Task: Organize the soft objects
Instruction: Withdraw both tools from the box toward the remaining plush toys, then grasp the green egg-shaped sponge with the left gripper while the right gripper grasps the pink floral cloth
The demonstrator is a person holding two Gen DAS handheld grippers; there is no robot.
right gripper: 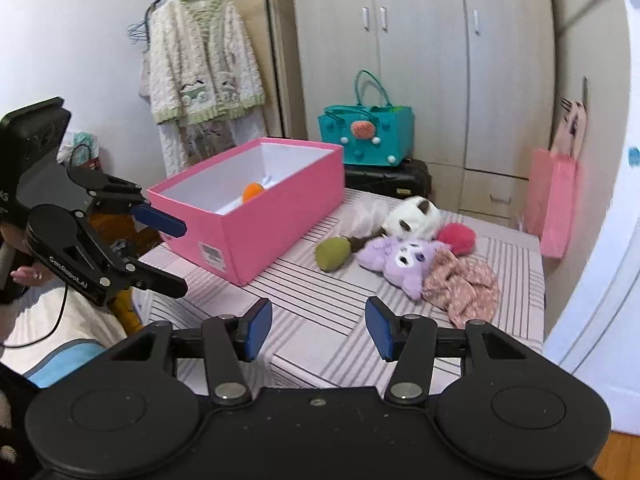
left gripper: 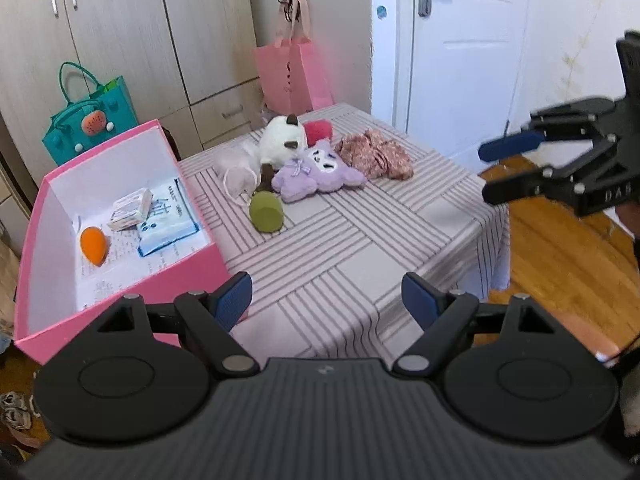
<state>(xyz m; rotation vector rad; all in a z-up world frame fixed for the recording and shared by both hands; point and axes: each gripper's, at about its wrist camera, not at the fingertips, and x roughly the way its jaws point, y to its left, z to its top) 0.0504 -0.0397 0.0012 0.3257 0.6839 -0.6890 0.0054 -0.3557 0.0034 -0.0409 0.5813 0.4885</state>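
A pile of soft things lies at the far end of the striped table point(left gripper: 360, 248): a purple plush point(left gripper: 316, 172) point(right gripper: 400, 258), a white cat plush point(left gripper: 278, 140) point(right gripper: 414, 212), a red fluffy ball point(left gripper: 318, 130) point(right gripper: 458, 238), a floral cloth point(left gripper: 376, 154) point(right gripper: 464, 284), an olive green plush point(left gripper: 266, 210) point(right gripper: 332, 254) and a white gauzy pouch point(left gripper: 236, 168). A pink box point(left gripper: 132, 280) point(right gripper: 272, 220) stands at the left; an orange soft toy point(left gripper: 94, 245) point(right gripper: 253, 192) lies inside. My left gripper point(left gripper: 326, 300) point(right gripper: 182, 254) is open and empty over the table's near part. My right gripper point(right gripper: 318, 328) point(left gripper: 486, 172) is open and empty.
In the box are also a small carton point(left gripper: 132, 208) and a blue-edged packet point(left gripper: 168, 220). A teal bag point(left gripper: 90, 120) point(right gripper: 366, 134), a pink paper bag point(left gripper: 292, 72) point(right gripper: 554, 204), wardrobes, a white door point(left gripper: 464, 48) and a hanging cardigan point(right gripper: 204, 64) surround the table.
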